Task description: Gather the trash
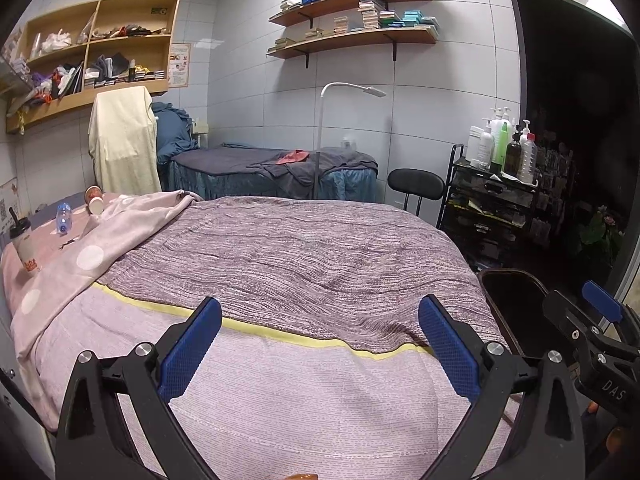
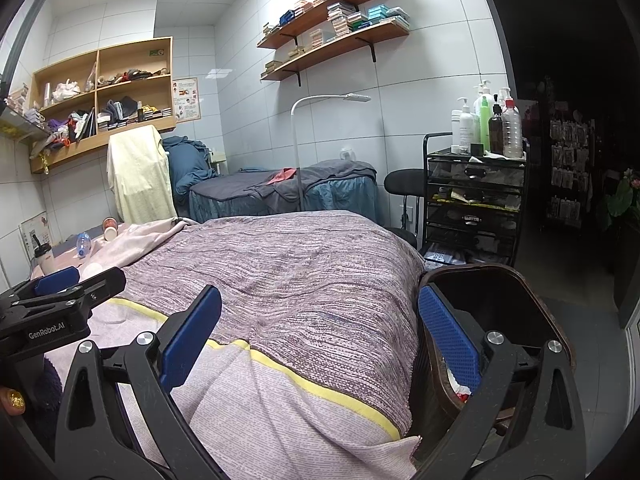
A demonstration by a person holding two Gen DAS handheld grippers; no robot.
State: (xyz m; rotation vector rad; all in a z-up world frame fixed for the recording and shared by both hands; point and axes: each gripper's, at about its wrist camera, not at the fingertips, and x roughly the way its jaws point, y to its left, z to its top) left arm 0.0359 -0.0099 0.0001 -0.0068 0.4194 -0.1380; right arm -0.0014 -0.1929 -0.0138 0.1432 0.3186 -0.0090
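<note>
Far left on bed [image 1: 304, 256]: lidded cup [image 1: 22, 246], bottle [image 1: 63, 218], 2 paper cups [image 1: 94, 200] lying loose, likely my trash. Left hand-held gripper [image 1: 320, 344] wide, empty, aimed over bed for reach. Right hand-held gripper [image 2: 320, 340] wide, empty, beside bin [image 2: 500, 308], parked at bed edge for drops.

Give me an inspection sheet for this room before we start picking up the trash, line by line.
Surface: bed under a striped purple cover, polka-dot blanket bunched at its far left.
Job's things: plastic bottle, paper cups and lidded drink cup at the bed's far left; dark bin beside the bed's right edge, holding some rubbish.
Clutter: bottles on black cart, stuffed wall shelves.
Grippers: left tongs open, empty; right tongs open, empty.
Cables: nothing seen.
Surroundings: second bed, floor lamp, stool, tiled walls.
</note>
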